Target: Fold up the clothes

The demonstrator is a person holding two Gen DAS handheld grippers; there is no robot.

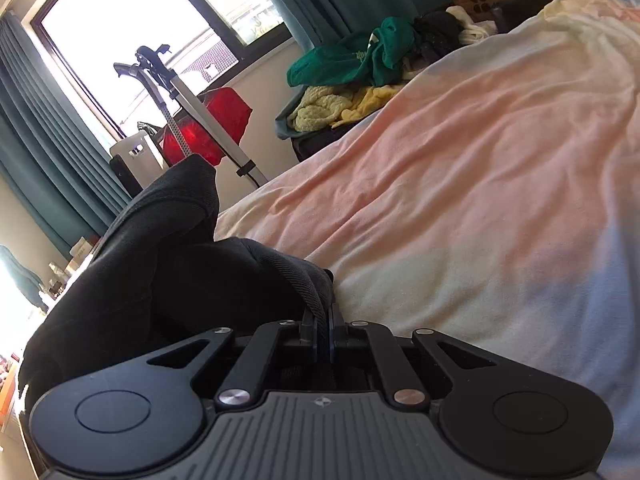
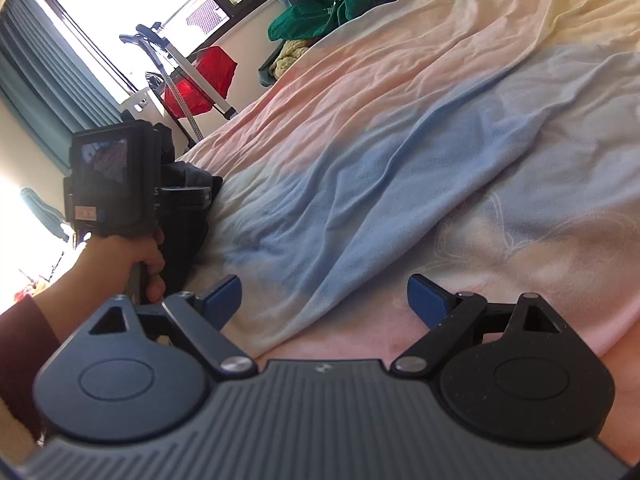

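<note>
A black garment (image 1: pixel 160 256) hangs bunched at the left edge of the bed. My left gripper (image 1: pixel 323 320) is shut on its ribbed hem, and the cloth drapes away to the left. In the right wrist view the left gripper's body and camera (image 2: pixel 108 176) show at the left, held by a hand, with some of the black garment (image 2: pixel 196 184) behind it. My right gripper (image 2: pixel 325 300) is open and empty, low over the pink and blue bed sheet (image 2: pixel 400 160).
The bed sheet (image 1: pixel 460 184) fills the right side. A pile of green and yellow clothes (image 1: pixel 352 72) lies beyond the bed's far end. A garment steamer stand (image 1: pixel 192 96) and a red bag (image 1: pixel 216 128) stand by the window.
</note>
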